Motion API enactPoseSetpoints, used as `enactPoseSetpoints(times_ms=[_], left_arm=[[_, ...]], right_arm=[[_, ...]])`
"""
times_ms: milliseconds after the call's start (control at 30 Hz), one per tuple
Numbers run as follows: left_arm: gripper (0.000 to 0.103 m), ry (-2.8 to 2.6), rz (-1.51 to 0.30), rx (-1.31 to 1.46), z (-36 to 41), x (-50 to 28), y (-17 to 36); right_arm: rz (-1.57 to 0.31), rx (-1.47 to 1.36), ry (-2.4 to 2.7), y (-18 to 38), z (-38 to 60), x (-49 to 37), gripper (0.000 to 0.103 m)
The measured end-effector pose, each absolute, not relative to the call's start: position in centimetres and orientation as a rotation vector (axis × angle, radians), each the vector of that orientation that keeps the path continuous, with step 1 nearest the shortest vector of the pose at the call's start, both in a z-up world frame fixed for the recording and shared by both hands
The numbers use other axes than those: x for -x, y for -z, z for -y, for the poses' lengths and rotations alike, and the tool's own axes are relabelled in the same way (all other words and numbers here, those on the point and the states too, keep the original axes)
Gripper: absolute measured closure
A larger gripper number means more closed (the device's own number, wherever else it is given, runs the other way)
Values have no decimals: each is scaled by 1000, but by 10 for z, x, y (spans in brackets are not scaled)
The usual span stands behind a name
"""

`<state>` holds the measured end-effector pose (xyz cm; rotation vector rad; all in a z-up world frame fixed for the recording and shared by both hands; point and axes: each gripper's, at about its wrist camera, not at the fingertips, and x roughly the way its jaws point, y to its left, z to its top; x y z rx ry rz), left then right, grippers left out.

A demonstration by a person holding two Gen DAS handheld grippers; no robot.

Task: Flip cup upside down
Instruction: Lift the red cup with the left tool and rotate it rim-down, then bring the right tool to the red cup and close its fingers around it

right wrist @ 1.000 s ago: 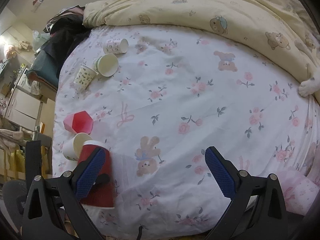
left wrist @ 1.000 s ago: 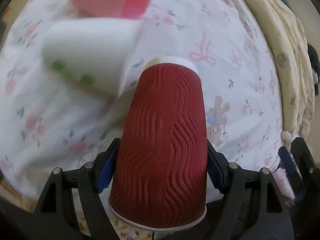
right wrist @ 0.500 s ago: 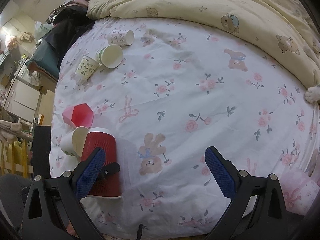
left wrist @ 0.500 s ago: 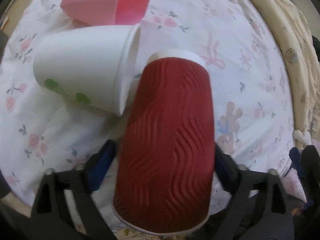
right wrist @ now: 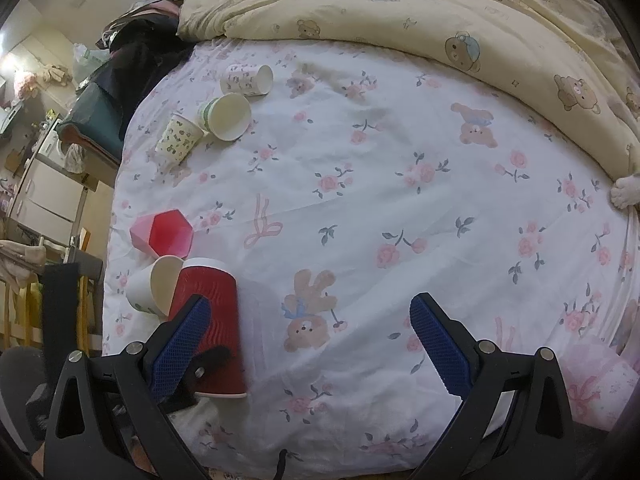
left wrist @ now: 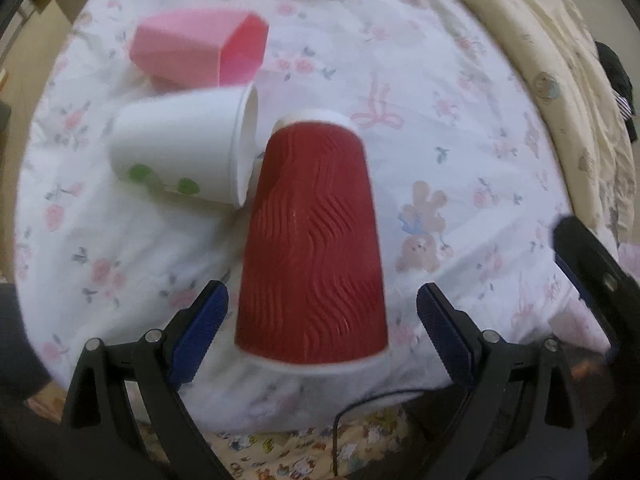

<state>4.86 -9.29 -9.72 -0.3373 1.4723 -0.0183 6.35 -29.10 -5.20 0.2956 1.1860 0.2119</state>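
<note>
A red ribbed paper cup [left wrist: 316, 240] stands upside down on the floral bedsheet [left wrist: 460, 128], wide rim down; it also shows in the right wrist view [right wrist: 218, 320]. My left gripper [left wrist: 320, 332] is open, its blue pads [left wrist: 200, 332] apart from the cup on both sides, near the cup's rim. My right gripper [right wrist: 308, 344] is open and empty over the sheet to the right of the red cup.
A white cup with green dots [left wrist: 184, 156] lies on its side touching the red cup. A pink hexagonal cup [left wrist: 200, 52] lies behind it. Three paper cups [right wrist: 224, 116] lie at the far left. A yellow bear quilt [right wrist: 460, 20] bounds the back and right.
My left gripper has opened, let go of the red cup and drawn back. The cup now stands upside down on the sheet. The right gripper has barely moved.
</note>
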Motion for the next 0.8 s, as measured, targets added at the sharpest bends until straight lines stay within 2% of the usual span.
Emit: enactPoseSetpoints(times_ms=[400,667,800], left_arm=[[9,38,-1375,120,49,-31,30],[9,-87,-1299,128,-1,-34,45],[9,-100,-1321,157,-15,-37,60]], right_arm=[[-1168,-294,-212,46,289,-61,1],[-1186,-273,-206,52,285,-63,1],[-1200,-244,-195,56,281,-63,1]])
